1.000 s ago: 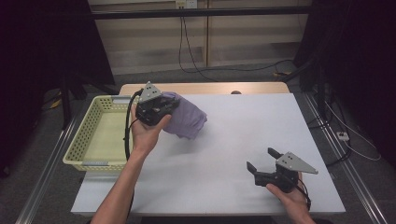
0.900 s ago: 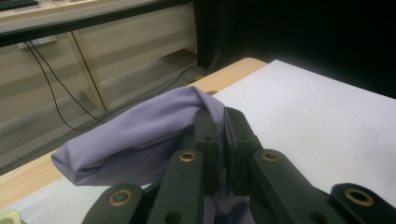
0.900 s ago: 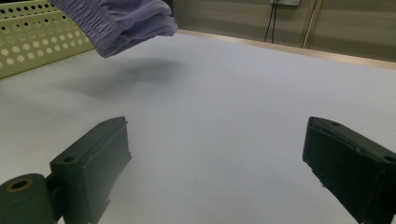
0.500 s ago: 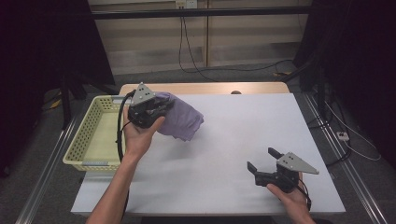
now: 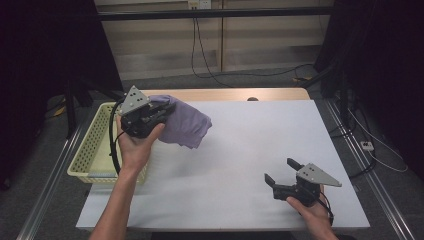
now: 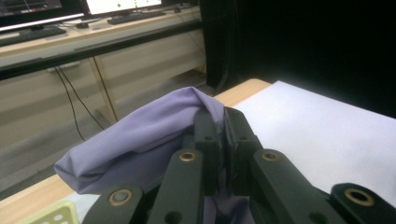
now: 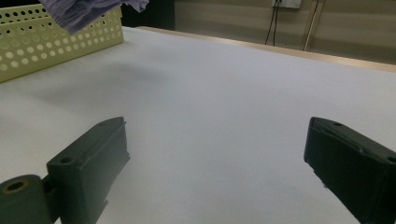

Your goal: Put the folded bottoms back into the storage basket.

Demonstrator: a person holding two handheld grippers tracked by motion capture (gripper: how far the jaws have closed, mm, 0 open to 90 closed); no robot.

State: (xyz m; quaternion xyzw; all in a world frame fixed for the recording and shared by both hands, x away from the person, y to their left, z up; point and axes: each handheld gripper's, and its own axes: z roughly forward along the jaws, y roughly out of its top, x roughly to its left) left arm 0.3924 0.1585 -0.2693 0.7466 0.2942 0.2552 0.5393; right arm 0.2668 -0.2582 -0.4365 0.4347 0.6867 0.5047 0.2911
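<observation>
High view: the left gripper [image 5: 167, 107] holds a purple cloth [image 5: 185, 125] clear of the table [image 5: 240, 150], at the far left, just beside the basket [image 5: 92, 145]. Compared with one second ago, gripper and cloth have moved left and farther from the person, nearer the basket's far end; the cloth now hangs partly over the basket's right rim. The right gripper [image 5: 280, 172] rests at the near right of the table, jaws spread wide and holding nothing; its position is unchanged.

Left gripper view: the jaws of the left gripper [image 6: 223, 135] are pressed nearly together, pinching a fold of the cloth [image 6: 140, 135], which bulges to the left of them. The table [image 6: 327, 135] lies to the right.

Right gripper view: the right gripper [image 7: 219, 158] has wide-set jaws with bare table [image 7: 224, 93] between them. The basket [image 7: 51, 42] stands far left, with the cloth [image 7: 79, 11] hanging above it.
</observation>
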